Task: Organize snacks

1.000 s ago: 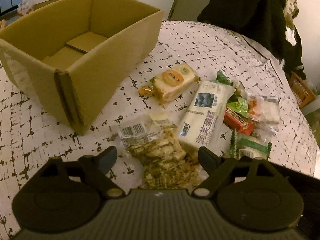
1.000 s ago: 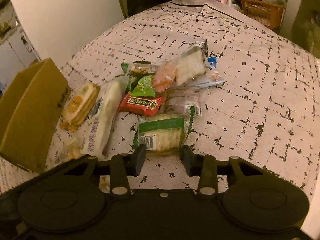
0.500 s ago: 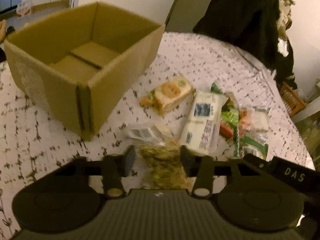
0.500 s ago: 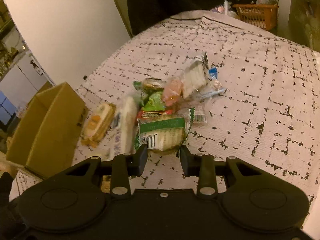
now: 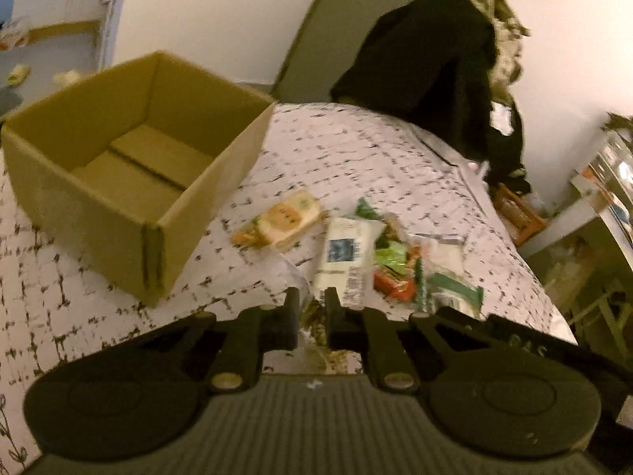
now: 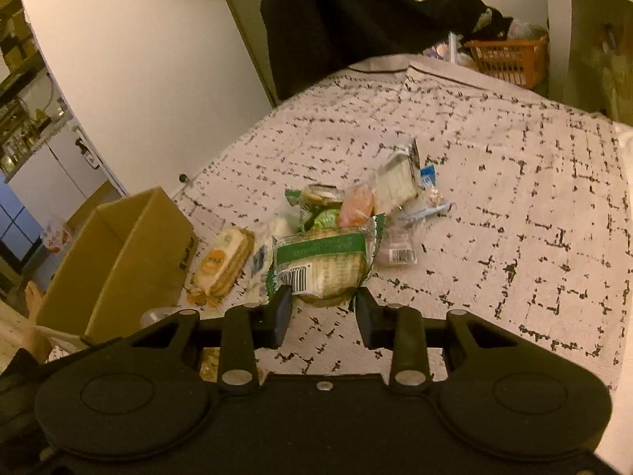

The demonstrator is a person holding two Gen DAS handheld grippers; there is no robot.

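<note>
Legible text: almost none.

- Black arm of other gripper [image 5: 526, 346], lower right of left wrist view: pale letters, look like "DAS", blurred, partly cut off.
- Green-banded clear snack pack [image 6: 322, 263]: barcode on white patch, digits unreadable; pale print on green band, too blurred.
- Small clear wrapper [image 6: 401, 254] beside it: barcode only, no digits legible.
- White oblong packet w/ dark blue square label [image 5: 343, 253]: dark print, unreadable.
</note>
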